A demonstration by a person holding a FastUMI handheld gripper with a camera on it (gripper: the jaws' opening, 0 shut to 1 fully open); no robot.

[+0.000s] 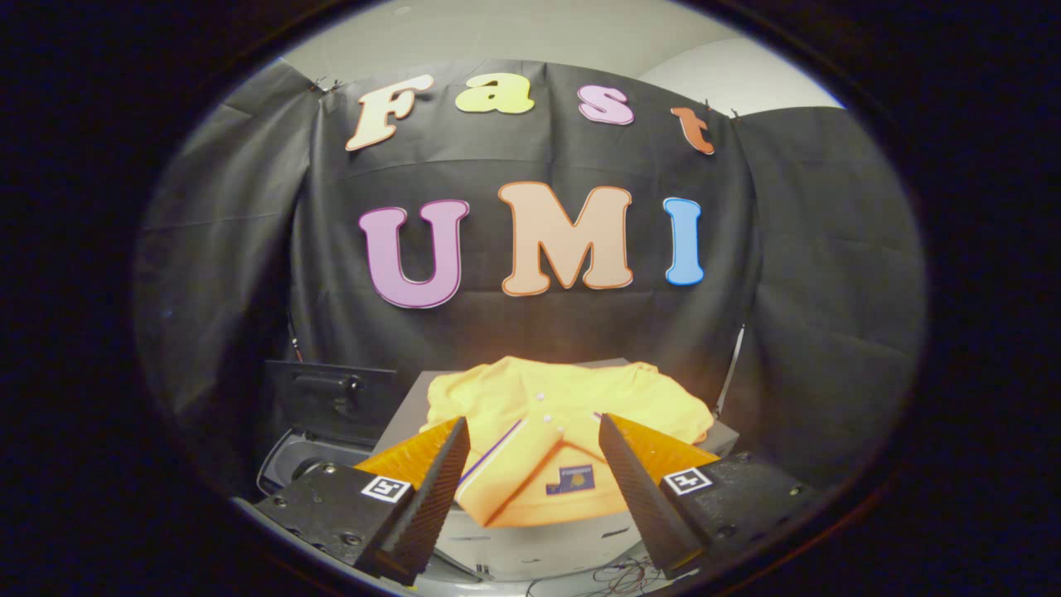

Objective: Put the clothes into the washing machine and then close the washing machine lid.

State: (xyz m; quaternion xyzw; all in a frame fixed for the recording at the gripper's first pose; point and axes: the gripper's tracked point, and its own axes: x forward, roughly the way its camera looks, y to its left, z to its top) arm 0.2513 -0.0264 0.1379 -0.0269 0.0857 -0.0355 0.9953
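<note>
wall: black cloth hung in creased panels beyond the fingers | above it: pale wall | furniture: grey box-like stand ahead of the fingers | light: bright, warm on stand top

The camera rides on the gripper, looking forward and slightly down along its spread fingers, close above a yellow shirt on a grey box, possibly the washer; the booth wall stands beyond
</note>
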